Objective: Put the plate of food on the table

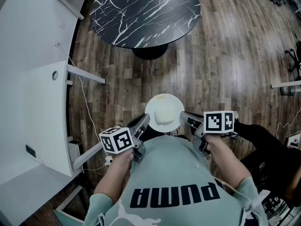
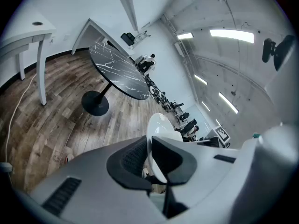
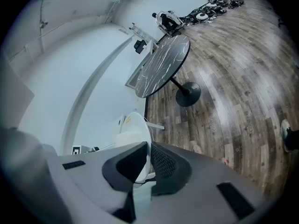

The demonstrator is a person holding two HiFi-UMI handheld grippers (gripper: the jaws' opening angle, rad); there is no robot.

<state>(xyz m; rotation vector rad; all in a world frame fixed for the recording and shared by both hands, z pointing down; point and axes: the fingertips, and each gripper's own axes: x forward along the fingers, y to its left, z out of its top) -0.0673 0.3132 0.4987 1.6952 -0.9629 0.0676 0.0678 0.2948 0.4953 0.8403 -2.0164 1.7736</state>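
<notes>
Plate [image 1: 163, 108]: white, round, shallow. Held in the air above the wood floor [image 1: 225, 55], close in front of the torso, well apart from the tabletop. Level in the head view; edge-on in both gripper views.

Food [image 1: 164, 119]: pale block on the near half of the plate. Kind not discernible.

Left tongs [image 2: 150, 146]: narrow, clamped on the plate's left rim. Rim pinched between the two dark ribbed pads.

Right tongs [image 3: 148, 149]: narrow, clamped on the opposite rim, with the same pinch between dark ribbed pads.

Marker cubes: one per gripper, white with black squares. Left cube [image 1: 116, 140] and right cube [image 1: 218, 122] on either side of the plate, nearer the body.

Tabletop [image 1: 141, 11]: round, black with white veining, on a single dark pedestal foot [image 1: 150, 52]. Ahead of the plate, across a stretch of floor.

White desk [image 1: 33, 84]: along the left edge of the head view, with a thin white cable [image 1: 87, 102] trailing over the floor beside it.

Shirt [image 1: 178, 182]: pale green, dark lettering, filling the bottom of the head view.
</notes>
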